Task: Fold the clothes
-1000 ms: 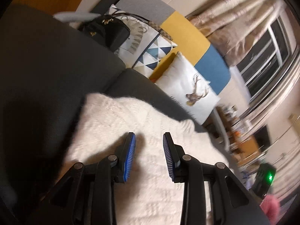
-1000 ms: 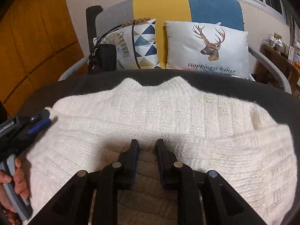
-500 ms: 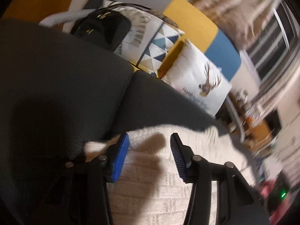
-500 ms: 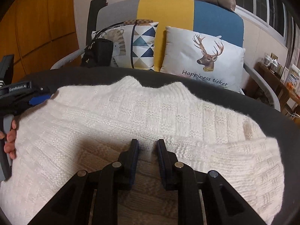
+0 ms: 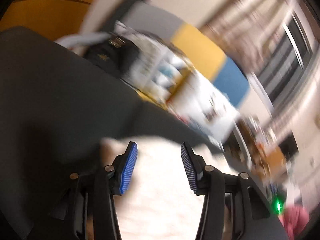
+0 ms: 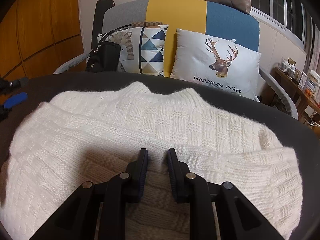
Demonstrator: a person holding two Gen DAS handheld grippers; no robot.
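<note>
Since a second ago, left tongs (image 5: 159, 166) have let go and pulled back off the white sweater (image 6: 140, 132), jaws opening and empty, though blur hides detail. Sweater lies on the dark tabletop (image 6: 220, 98), sleeves folded in. Right tongs (image 6: 157, 172) seemingly pinch its knit. A cushion (image 6: 216, 62) reads "Happiness ticket".

The cream knitted sweater (image 6: 152, 128) has a pattern of woven-looking squares and lies on a dark grey round surface (image 6: 250, 108). Behind this surface, the sofa back (image 6: 176, 14) is in grey, yellow and blue blocks. Against it, one white cushion (image 6: 218, 60) shows a brown deer head; the other cushion (image 6: 152, 48) shows blue and beige triangles.
</note>
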